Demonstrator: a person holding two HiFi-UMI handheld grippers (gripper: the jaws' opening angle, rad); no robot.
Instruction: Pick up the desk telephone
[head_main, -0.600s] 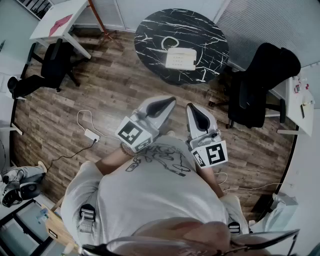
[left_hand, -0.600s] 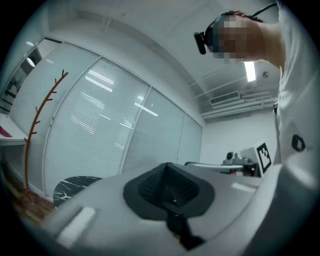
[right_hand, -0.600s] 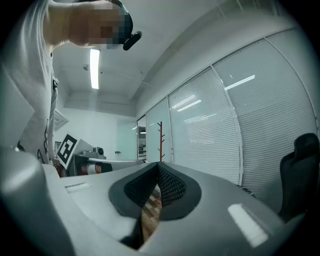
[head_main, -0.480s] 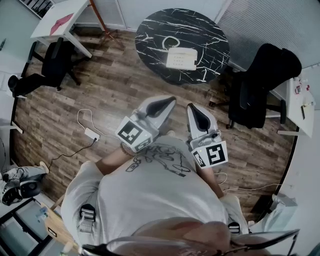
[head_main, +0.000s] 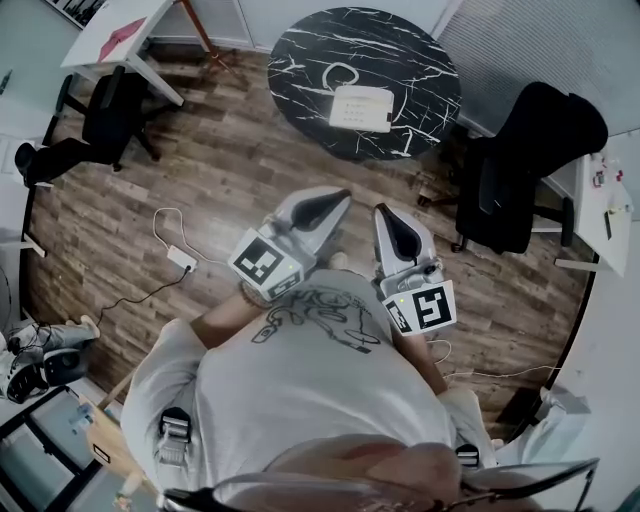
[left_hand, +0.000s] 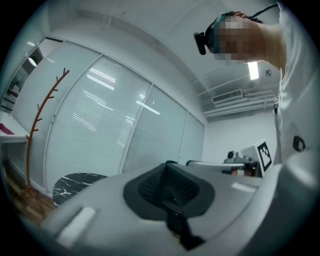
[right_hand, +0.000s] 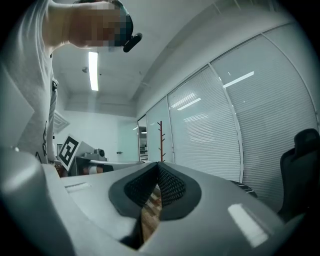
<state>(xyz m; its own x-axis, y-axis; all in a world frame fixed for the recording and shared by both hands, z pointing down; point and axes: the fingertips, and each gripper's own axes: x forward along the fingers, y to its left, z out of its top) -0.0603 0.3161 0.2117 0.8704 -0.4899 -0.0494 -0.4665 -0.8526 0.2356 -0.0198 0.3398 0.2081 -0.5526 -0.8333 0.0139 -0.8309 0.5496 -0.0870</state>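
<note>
A white desk telephone (head_main: 361, 108) with a coiled cord lies on the round black marble table (head_main: 300, 50) at the top of the head view. Both grippers are held in front of the person's chest, well short of the table and pointing toward it. My left gripper (head_main: 335, 198) is shut with nothing between its jaws; in the left gripper view its dark pads (left_hand: 167, 187) meet, and the table (left_hand: 75, 182) shows low at the left. My right gripper (head_main: 383, 214) is shut and empty too, its pads (right_hand: 157, 187) closed together at the tip.
A black office chair (head_main: 520, 170) stands right of the table, another (head_main: 100, 125) at the left beside a white desk (head_main: 105, 35). A white power strip (head_main: 181, 260) and cable lie on the wooden floor. A thin coat stand (left_hand: 37, 125) rises by the blinds.
The table and phone have slid slightly up in the head view, and the floor items shifted with them. Both grippers keep their pose and stay shut.
</note>
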